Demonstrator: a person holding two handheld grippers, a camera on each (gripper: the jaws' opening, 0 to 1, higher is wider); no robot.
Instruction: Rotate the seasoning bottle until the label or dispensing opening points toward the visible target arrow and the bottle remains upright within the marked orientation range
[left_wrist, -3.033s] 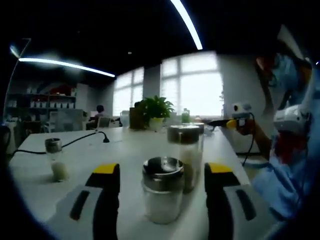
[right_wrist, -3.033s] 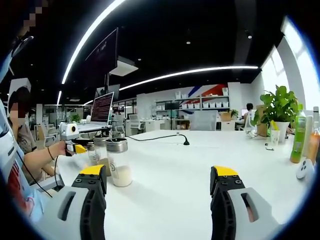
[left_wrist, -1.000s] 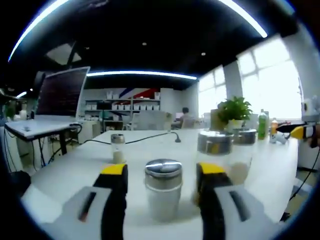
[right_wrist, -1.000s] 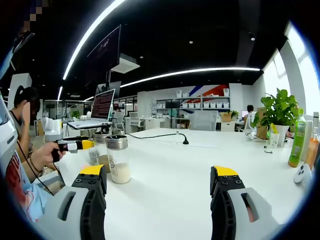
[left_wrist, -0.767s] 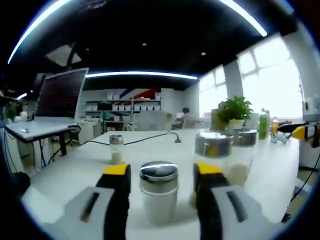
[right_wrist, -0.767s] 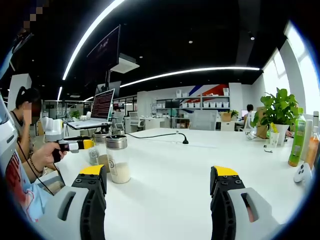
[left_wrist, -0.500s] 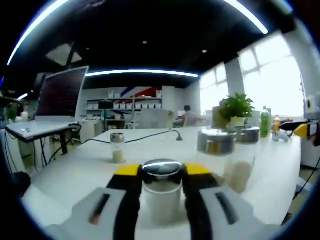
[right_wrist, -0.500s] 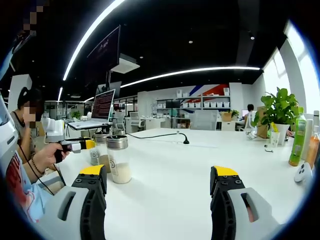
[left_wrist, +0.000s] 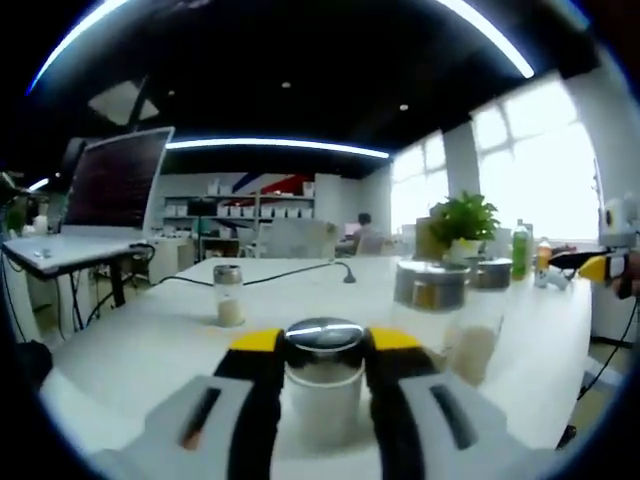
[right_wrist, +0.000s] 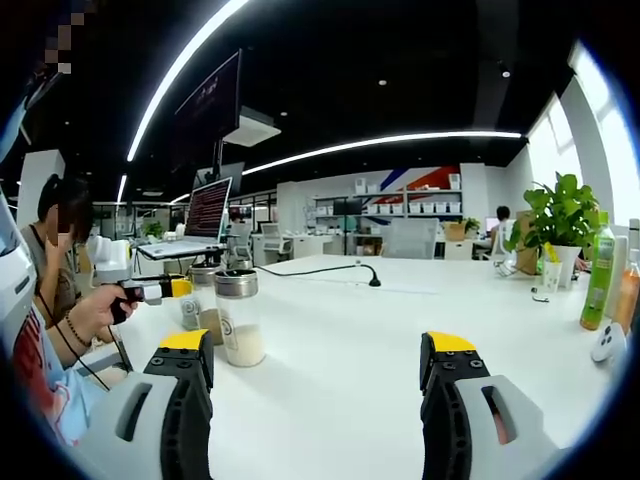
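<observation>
- Left gripper (left_wrist: 322, 352): yellow-tipped fingers (left_wrist: 258, 345) pinched in against both sides of the seasoning bottle (left_wrist: 322, 385), just under its metal cap. Bottle is upright on the table, white contents, centred low in the left gripper view.
- Right gripper (right_wrist: 325, 362): fingers (right_wrist: 188, 350) spread wide, holding nothing, bare tabletop between them.
- White table (right_wrist: 340, 330): long, runs back toward the shelving wall; a black cable (right_wrist: 325, 272) lies across its far part.
- Person (right_wrist: 50, 270) at the left edge of the right gripper view, hand wrapped round the left gripper's handle (right_wrist: 140, 290).
- Monitor (left_wrist: 118, 185) on an arm at left in the left gripper view, over a side desk.
- Potted plant (right_wrist: 560, 225) on the table's right side, with a green bottle (right_wrist: 598, 275) next to it.
- Tall glass jar (left_wrist: 432, 310) with metal lid just right of the held bottle; another jar (left_wrist: 487, 300) close behind it.
- In the right gripper view, a tall jar (right_wrist: 238, 318) with white powder stands beside that view's left finger.
- Small shaker (left_wrist: 228, 295) stands alone, further back and left of the held bottle.
</observation>
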